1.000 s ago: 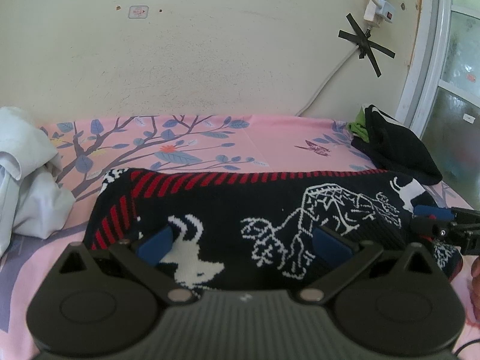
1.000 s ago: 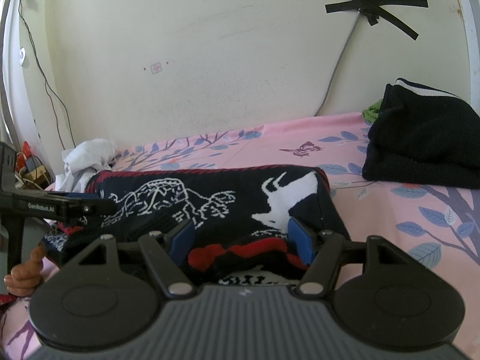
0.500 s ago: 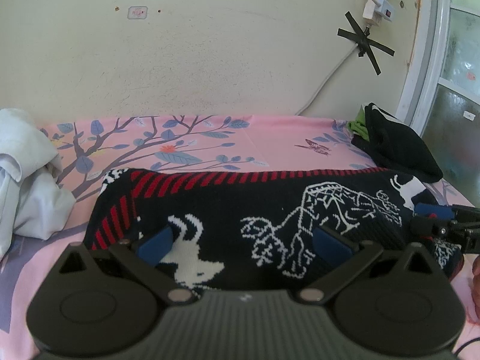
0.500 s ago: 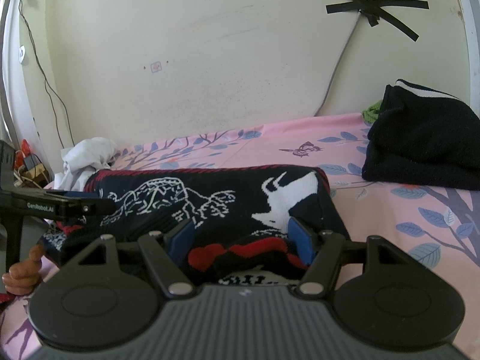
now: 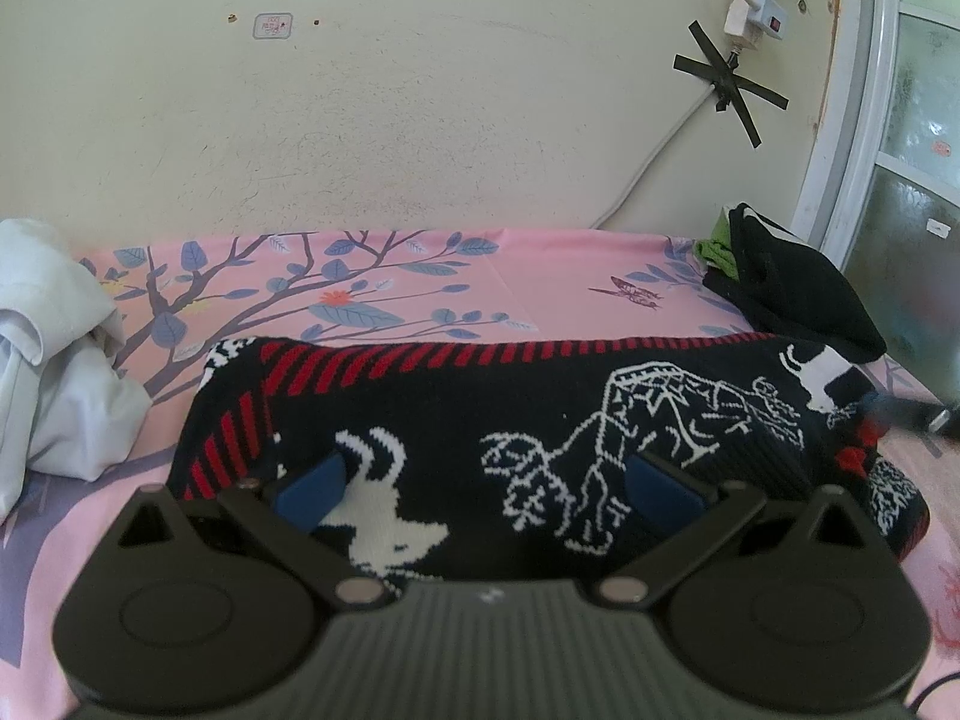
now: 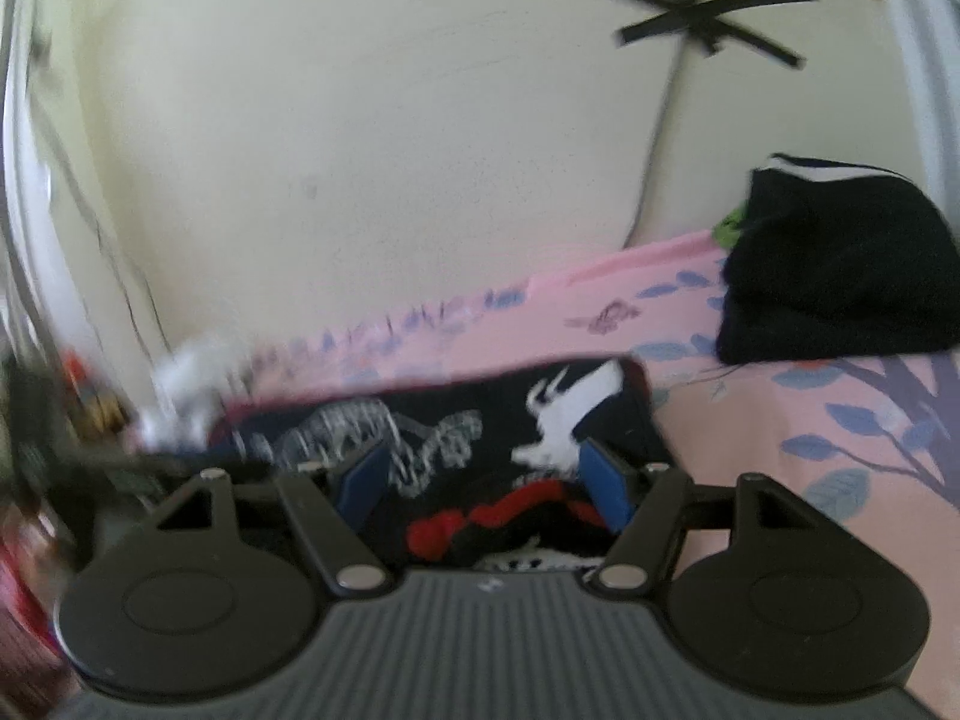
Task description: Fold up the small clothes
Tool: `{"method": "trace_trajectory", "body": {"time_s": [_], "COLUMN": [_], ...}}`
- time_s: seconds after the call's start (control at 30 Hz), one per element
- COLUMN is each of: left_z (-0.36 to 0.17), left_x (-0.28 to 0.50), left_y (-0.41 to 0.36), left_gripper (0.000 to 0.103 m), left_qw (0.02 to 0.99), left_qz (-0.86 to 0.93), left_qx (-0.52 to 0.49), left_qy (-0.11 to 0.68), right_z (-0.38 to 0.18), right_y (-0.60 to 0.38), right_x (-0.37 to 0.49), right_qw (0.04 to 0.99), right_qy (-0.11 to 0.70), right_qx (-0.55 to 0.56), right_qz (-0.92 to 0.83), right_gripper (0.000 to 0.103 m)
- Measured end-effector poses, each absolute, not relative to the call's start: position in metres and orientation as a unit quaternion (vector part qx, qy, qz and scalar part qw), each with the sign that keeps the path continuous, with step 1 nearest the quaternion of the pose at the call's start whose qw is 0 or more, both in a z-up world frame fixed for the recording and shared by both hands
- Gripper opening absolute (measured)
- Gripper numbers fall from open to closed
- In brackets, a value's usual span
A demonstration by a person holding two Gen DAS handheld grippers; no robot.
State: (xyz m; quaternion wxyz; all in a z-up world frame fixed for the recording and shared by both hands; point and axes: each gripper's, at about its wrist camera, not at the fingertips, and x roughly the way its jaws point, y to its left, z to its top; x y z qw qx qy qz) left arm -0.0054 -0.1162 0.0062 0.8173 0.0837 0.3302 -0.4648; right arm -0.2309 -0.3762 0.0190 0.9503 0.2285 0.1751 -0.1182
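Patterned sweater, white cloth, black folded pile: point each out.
patterned sweater (image 5: 456, 414), left wrist view, dark middle panel
white cloth (image 5: 54, 360), left wrist view, crumpled middle
black folded pile (image 6: 840, 264), right wrist view, front face

Sweater (image 5: 540, 420) lies across bedsheet (image 5: 540, 276), before wall (image 5: 420, 108). White cloth heap (image 5: 54, 360) at left; folded clothes pile (image 5: 792, 294) at right.

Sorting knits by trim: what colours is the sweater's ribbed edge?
Red and black stripes on the sweater, clearest in the left wrist view.
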Motion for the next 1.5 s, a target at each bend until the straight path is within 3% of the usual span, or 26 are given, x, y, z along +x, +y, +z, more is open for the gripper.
{"method": "trace_trajectory", "body": {"time_s": [0.1,0.27,0.53,0.63,0.7,0.73,0.77,0.9,1.07,1.2,1.43,1.5], "left_z": [0.008,0.016,0.018,0.007,0.003,0.003,0.002,0.001,0.017,0.05,0.07,0.066], "left_x": [-0.003,0.01,-0.002,0.001,-0.001,-0.003,-0.005,-0.006,0.008,0.022,0.037,0.038], "left_y": [-0.112,-0.093,-0.101,-0.115,-0.121,-0.122,-0.123,-0.12,-0.098,-0.023,0.08,0.088], "left_gripper": [0.103,0.099,0.067,0.061,0.06,0.06,0.06,0.06,0.057,0.062,0.067,0.071], "left_qw": [0.814,0.786,0.75,0.74,0.744,0.746,0.748,0.748,0.731,0.767,0.83,0.831], "left_qz": [-0.471,-0.512,-0.566,-0.56,-0.552,-0.55,-0.549,-0.548,-0.556,-0.535,-0.444,-0.437], "left_qx": [0.069,-0.019,-0.015,0.006,0.025,0.03,0.037,0.034,-0.033,-0.112,-0.163,-0.171], "left_qy": [0.333,0.344,0.343,0.373,0.377,0.374,0.371,0.373,0.395,0.337,0.296,0.297], "right_z": [0.027,0.015,-0.001,-0.005,-0.007,-0.006,-0.004,0.037,0.104,0.115,0.062,0.035], "right_y": [-0.389,-0.405,-0.409,-0.414,-0.416,-0.415,-0.413,-0.398,-0.334,-0.276,-0.184,-0.173], "right_x": [-0.252,-0.257,-0.228,-0.217,-0.207,-0.202,-0.196,-0.187,-0.141,-0.091,0.006,0.023], "right_qw": [0.94,0.913,0.891,0.888,0.881,0.879,0.874,0.893,0.94,0.946,0.915,0.903], "right_qy": [0.158,0.219,0.262,0.249,0.245,0.249,0.256,0.222,0.22,0.261,0.364,0.392], "right_qx": [0.27,0.304,0.345,0.366,0.387,0.39,0.403,0.388,0.257,0.168,0.065,0.065], "right_qz": [-0.136,-0.161,-0.134,-0.123,-0.114,-0.111,-0.096,-0.041,0.04,0.093,0.159,0.163], "right_gripper": [0.067,0.068,0.068,0.067,0.064,0.057,0.04,0.035,0.032,0.032,0.03,0.037]}}
